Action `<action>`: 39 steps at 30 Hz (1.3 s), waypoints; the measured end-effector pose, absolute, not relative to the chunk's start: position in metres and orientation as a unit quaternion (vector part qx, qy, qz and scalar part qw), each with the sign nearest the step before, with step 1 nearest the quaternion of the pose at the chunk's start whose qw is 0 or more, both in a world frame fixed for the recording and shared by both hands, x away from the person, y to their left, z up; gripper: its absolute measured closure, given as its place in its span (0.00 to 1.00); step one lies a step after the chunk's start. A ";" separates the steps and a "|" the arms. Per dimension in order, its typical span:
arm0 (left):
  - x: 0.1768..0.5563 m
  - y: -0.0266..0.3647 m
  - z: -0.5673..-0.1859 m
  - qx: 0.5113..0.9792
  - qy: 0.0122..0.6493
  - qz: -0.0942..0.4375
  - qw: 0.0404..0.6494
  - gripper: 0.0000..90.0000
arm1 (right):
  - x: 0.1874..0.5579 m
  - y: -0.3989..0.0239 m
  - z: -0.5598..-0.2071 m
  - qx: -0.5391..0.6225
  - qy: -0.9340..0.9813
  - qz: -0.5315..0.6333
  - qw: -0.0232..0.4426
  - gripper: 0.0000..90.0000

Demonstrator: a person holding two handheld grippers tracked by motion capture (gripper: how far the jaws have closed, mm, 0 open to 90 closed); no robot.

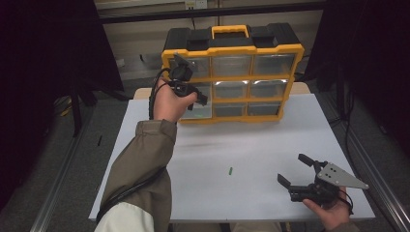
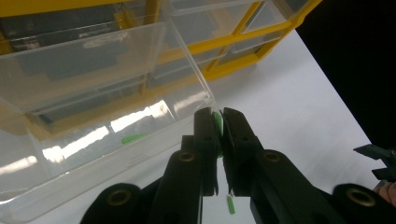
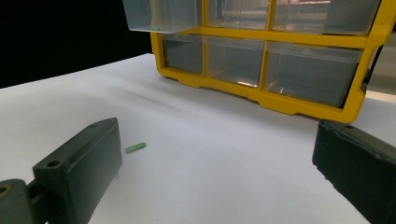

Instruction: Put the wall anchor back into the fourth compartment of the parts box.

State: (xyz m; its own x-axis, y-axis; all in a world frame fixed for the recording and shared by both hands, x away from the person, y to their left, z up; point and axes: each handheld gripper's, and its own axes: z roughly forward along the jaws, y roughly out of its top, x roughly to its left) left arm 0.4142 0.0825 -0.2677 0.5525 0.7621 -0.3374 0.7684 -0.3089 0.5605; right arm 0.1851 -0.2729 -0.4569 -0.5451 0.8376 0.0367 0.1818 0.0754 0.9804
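A yellow organizer (image 1: pixel 232 77) with clear drawers stands upright at the back of the white table (image 1: pixel 261 140). One clear drawer (image 2: pixel 93 93) on its left side is pulled out, and a small green piece (image 2: pixel 133 138) lies inside it. My left gripper (image 1: pixel 202 99) hovers at that drawer's front corner, shut on another small green piece (image 2: pixel 217 122) between its pads. A third green piece (image 1: pixel 230 170) lies loose on the table. My right gripper (image 1: pixel 292 168) rests open near the table's front right, nothing between its jaws.
The organizer's black top and yellow handle (image 1: pixel 230 31) lean toward the back wall. In the right gripper view the loose green piece (image 3: pixel 135 147) lies just past the left jaw, and the pulled-out drawer (image 3: pixel 163 16) juts over the table.
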 end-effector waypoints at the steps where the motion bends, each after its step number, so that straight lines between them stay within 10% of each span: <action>1: 0.415 0.083 -0.267 0.809 0.473 -0.004 0.348 0.94 | 0.185 -0.273 -0.457 0.378 0.672 0.566 0.290 0.02; 39: 0.439 0.095 -0.275 0.785 0.515 0.051 0.340 0.94 | 0.184 -0.274 -0.457 0.379 0.672 0.567 0.290 0.02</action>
State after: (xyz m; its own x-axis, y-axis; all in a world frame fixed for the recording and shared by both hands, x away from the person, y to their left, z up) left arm 0.4394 0.0945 -0.2749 0.4645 0.8433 -0.2703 0.7739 -0.2382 0.5868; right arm 0.1844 -0.2736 -0.4567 -0.5451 0.8374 0.0404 0.1802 0.0700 0.9811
